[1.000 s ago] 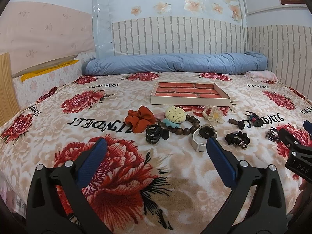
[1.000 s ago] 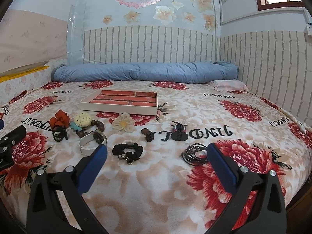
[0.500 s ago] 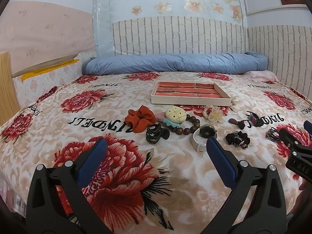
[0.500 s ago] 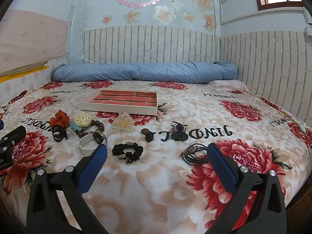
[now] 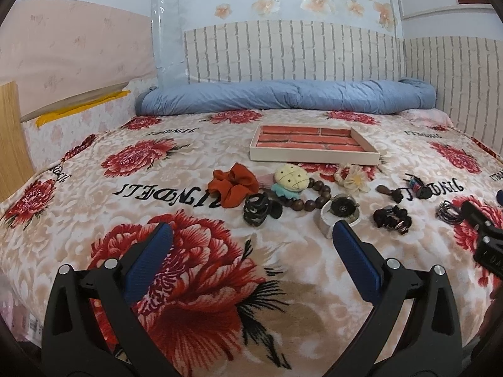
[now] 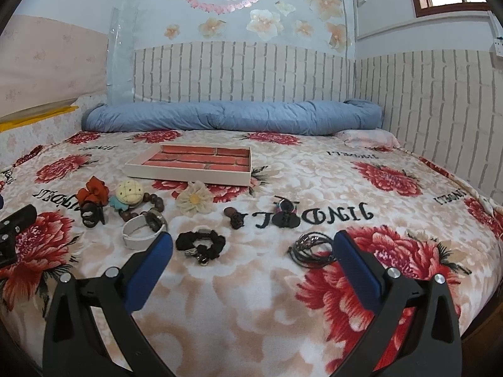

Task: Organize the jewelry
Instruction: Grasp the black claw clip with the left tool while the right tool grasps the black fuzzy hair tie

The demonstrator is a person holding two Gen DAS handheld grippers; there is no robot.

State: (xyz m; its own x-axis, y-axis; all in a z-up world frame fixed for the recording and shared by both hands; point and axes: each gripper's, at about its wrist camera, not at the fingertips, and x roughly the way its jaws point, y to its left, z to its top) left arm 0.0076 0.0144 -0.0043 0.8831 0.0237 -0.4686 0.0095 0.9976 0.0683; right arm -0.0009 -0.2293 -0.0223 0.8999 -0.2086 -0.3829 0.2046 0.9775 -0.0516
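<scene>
A shallow cream-walled rectangular tray with a red brick-pattern lining [image 6: 191, 165] is seen lying empty on a floral red-and-beige fleece blanket [image 6: 251, 298], in front of a long rolled blue quilt [image 6: 232, 119]. The jewelry and hair pieces are spread in a loose row on the blanket, nearer the cameras than the tray and apart from it. From left to right, a rust-orange fabric scrunchie [image 5: 234, 185], a black plastic claw clip [image 5: 256, 210], a pale yellow round plush charm [image 5: 290, 179] resting against a dark wooden bead bracelet [image 5: 314, 194], a white-strapped wristwatch [image 6: 141, 229], a cream fabric flower [image 6: 195, 202], a black scrunchie with metal charms [image 6: 201, 243], a small dark brown clip [image 6: 234, 216], a black bow clip with coloured beads [image 6: 286, 212] and a bundle of thin dark hair ties [image 6: 311, 246] are laid out. The left gripper [image 5: 250, 240] is held low over a red flower print, its blue-padded fingers spread wide with nothing between them. The right gripper [image 6: 251, 249] is likewise spread wide and empty, the hair ties lying just inside its right finger.
</scene>
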